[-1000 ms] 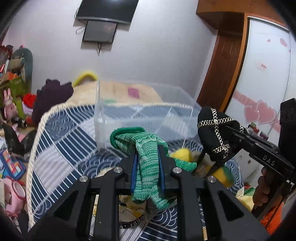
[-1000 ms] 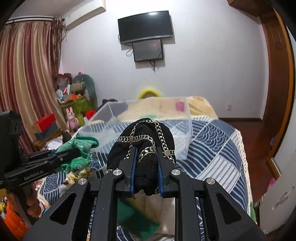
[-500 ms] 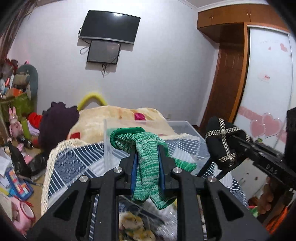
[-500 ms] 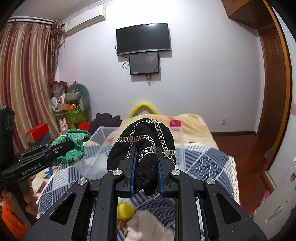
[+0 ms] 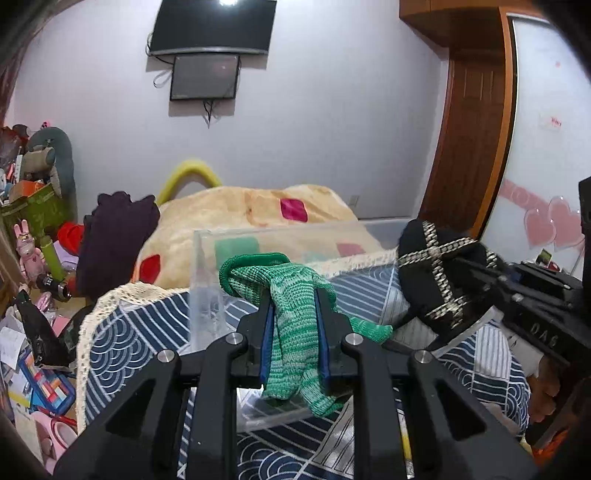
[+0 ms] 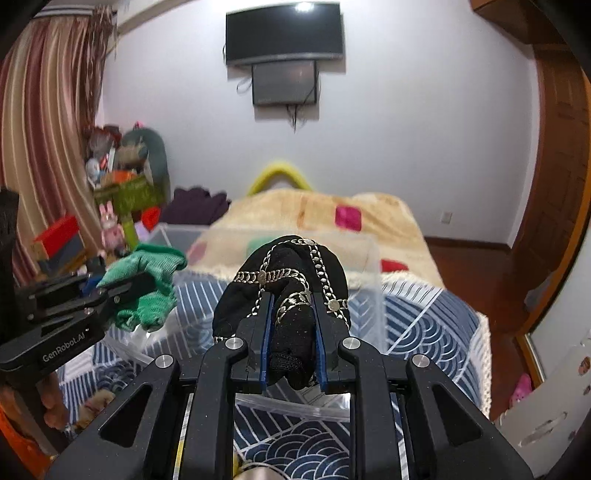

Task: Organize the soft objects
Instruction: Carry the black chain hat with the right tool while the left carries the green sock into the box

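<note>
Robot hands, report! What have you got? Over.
Left hand-held gripper shut on green knit glove. Right hand-held gripper shut on black chained hat. Clear bin ahead, unobstructed.

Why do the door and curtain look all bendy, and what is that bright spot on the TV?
In both wrist views the fisheye lens bends things near the edges: the brown wooden door and the striped red curtain curve. The bright spot is a lamp's glare on the black wall television. The right wrist view's far bed looks slightly blurry.
</note>
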{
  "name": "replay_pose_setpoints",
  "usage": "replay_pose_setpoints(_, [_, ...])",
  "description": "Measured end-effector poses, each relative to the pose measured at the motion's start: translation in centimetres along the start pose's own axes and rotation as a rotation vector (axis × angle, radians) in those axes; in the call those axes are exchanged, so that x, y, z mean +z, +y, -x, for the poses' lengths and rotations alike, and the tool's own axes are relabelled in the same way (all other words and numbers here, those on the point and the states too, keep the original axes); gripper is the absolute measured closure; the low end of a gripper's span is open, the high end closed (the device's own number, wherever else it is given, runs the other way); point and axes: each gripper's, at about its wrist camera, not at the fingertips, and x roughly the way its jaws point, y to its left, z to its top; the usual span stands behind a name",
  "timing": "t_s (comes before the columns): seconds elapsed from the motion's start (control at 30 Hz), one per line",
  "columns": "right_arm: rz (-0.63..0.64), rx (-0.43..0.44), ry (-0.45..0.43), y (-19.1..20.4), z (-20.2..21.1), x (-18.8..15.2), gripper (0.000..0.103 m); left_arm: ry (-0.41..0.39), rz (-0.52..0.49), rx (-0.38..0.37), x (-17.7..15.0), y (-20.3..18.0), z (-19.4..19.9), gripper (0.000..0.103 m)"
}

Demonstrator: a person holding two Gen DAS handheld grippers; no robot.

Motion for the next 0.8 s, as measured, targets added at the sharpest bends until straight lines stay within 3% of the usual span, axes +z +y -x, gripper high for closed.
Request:
replay_pose_setpoints(0.33, [0.032, 0.002, 0.096, -0.2, -1.6, -0.5, 0.082, 0.078, -0.039, 0.021, -0.6, -0.9, -3.2, 0.082])
replay_pose_setpoints(0.47, [0.044, -0.014, 0.082, -0.3, -0.9, -0.5, 0.070, 0.089, -0.030, 0.013, -0.5, -1.0, -3.1, 0.066])
replay_pose_setpoints(0.6, [0.035, -0.004, 0.057, -0.6, 0.1, -0.2, 0.061, 0.057, -0.038, 0.021, -0.4, -1.2, -1.9, 0.042])
replay_pose_setpoints(0.8, [0.058, -0.024, -0.021, -0.3, 3.0, 0.3, 0.044, -0.009, -0.062, 0.019, 0.0, -2.1, 1.3, 0.024])
